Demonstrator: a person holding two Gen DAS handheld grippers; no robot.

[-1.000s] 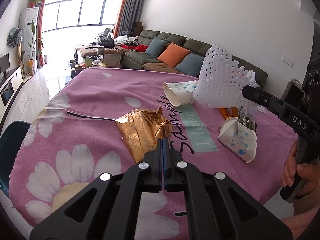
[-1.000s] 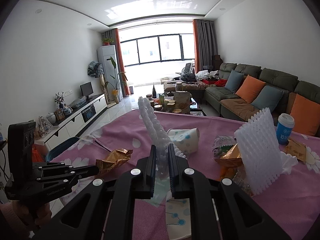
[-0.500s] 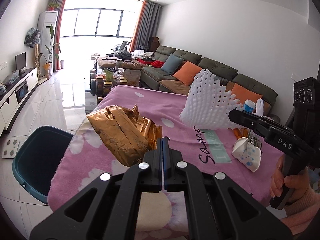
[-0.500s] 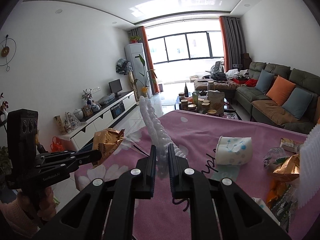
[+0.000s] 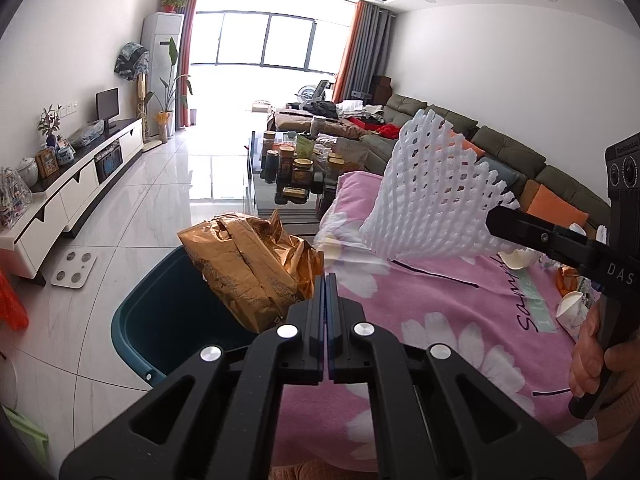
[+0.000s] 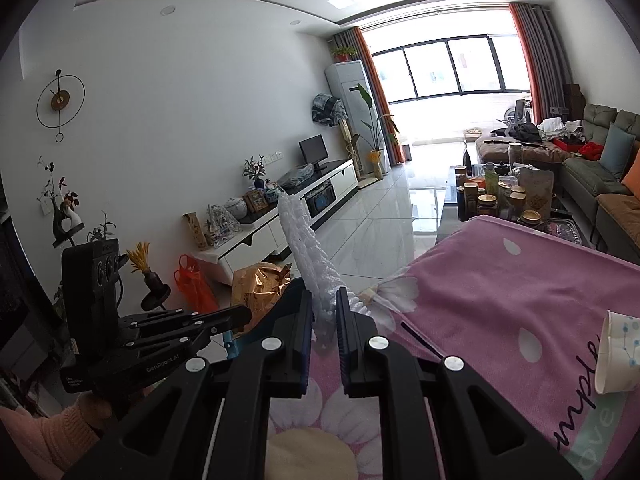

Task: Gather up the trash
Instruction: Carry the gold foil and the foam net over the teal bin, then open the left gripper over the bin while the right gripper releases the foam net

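Observation:
My left gripper point(image 5: 326, 280) is shut on a crumpled gold foil bag point(image 5: 248, 268), which hangs in the air over the dark teal bin point(image 5: 160, 320) beside the table. My right gripper point(image 6: 324, 300) is shut on a white foam net sleeve point(image 6: 304, 248); in the left wrist view the sleeve point(image 5: 432, 184) fans out over the table's left edge. The left gripper point(image 6: 240, 316) and gold bag point(image 6: 260, 284) also show at the left of the right wrist view, with the bin's rim point(image 6: 236, 344) just below.
A pink flowered cloth covers the table point(image 5: 460, 312). Paper cups point(image 5: 572, 312) and wrappers lie at its right side; one cup point(image 6: 618, 352) lies on its side. A coffee table with jars point(image 5: 296, 168), a sofa point(image 5: 500, 152), a TV cabinet point(image 5: 80, 180) and a floor scale point(image 5: 74, 270) stand around.
Both grippers have swung left off the table toward the bin. The gold bag has been lifted from the cloth and now hangs over the bin; the foam sleeve has followed to the table edge.

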